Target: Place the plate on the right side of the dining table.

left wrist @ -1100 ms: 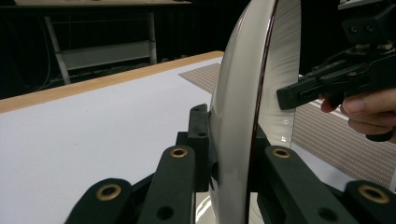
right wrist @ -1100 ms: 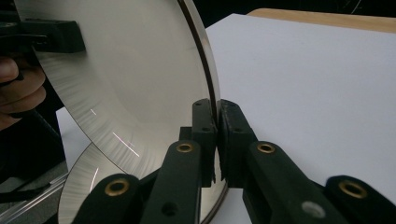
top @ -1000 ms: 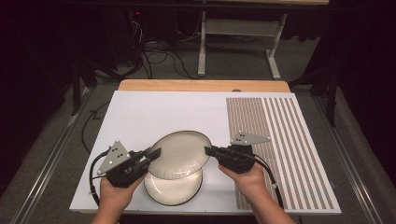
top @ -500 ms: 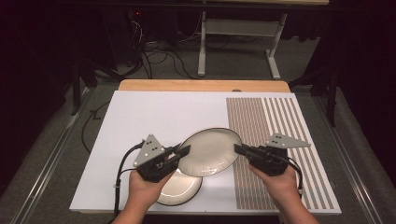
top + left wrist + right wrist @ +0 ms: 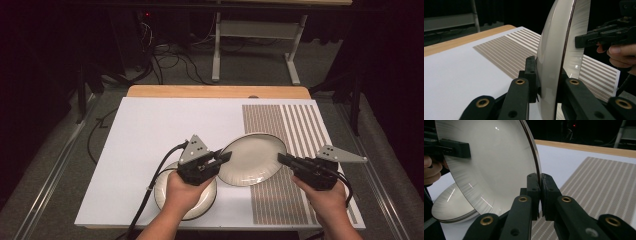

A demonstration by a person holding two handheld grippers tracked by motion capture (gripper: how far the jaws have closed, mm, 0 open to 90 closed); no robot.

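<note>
Round glossy plate (image 5: 252, 159) between both claws

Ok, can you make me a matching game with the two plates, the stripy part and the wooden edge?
Things:
1. upper plate
2. lower plate
3. striped mat
4. wooden edge

Places:
A. far side of the table
B. lying flat under the left hand
C. right part of the white board
D. held up by the rim by both grippers

Pairs: 1-D, 2-B, 3-C, 4-A
</note>
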